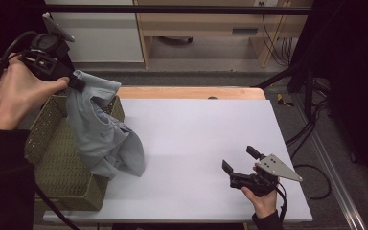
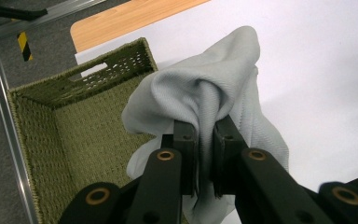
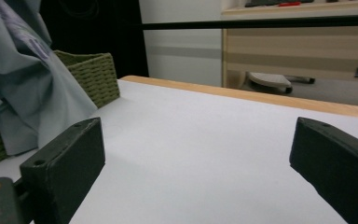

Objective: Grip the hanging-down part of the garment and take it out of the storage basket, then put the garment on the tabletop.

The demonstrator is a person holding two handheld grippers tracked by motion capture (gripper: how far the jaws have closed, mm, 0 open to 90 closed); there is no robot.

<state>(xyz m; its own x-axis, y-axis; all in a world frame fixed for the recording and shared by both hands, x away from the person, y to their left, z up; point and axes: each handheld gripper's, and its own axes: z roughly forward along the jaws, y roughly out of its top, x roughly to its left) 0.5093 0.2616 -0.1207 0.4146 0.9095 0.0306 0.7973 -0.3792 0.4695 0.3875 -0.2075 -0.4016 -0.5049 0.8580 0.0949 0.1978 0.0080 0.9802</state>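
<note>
Grey garment [image 1: 103,134] in clenched left jaws, lower folds hiding basket [image 1: 60,163] rim; right jaws released.

The garment [image 1: 103,136] is soft grey-blue cloth with a fine ribbed knit. The basket [image 1: 60,163] is rough woven olive fibre. The surface [image 1: 196,143] looks smooth, matt white, with a wooden edge.

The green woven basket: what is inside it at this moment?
In the left gripper view, the basket has a bare woven floor and walls. The grey garment, clamped in the left gripper, hangs over its near corner and hides that part.
</note>
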